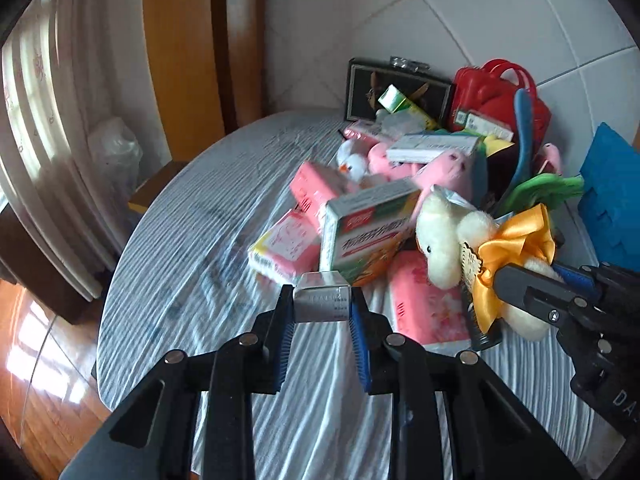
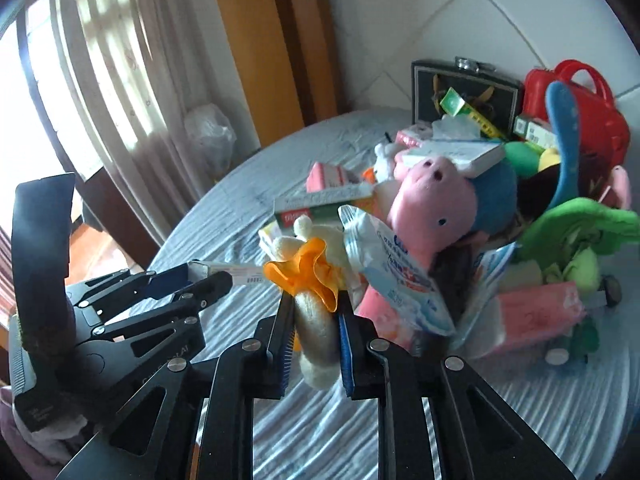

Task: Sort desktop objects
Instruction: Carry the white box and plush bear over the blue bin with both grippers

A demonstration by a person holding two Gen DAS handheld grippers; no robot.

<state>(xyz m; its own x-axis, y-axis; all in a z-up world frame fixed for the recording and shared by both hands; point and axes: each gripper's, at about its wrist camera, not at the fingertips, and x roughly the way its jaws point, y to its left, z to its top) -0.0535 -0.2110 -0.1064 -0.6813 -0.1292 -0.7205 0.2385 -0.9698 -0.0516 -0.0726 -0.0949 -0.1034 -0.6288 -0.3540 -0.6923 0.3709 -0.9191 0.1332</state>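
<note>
The left claw (image 1: 322,308) is clenched on the end of a small white carton (image 1: 322,298), its blue pads pressing both side faces, and the carton hangs clear above the striped cloth of the tabletop (image 1: 180,240). The right claw (image 2: 316,330) is clenched around the body of a cream plush toy (image 2: 316,332) with an orange ribbon bow (image 2: 310,270), which also looks lifted off the cloth, just beside the heap of pink tissue packs (image 1: 286,244), medicine boxes and soft toys. With both items apparently up, the step seems to be carrying each to its own group. Keep the carton level so it does not pivot between the pads, and take the plush away gently, since its bow sits near a wet-wipe packet (image 2: 396,264) that could snag.
</note>
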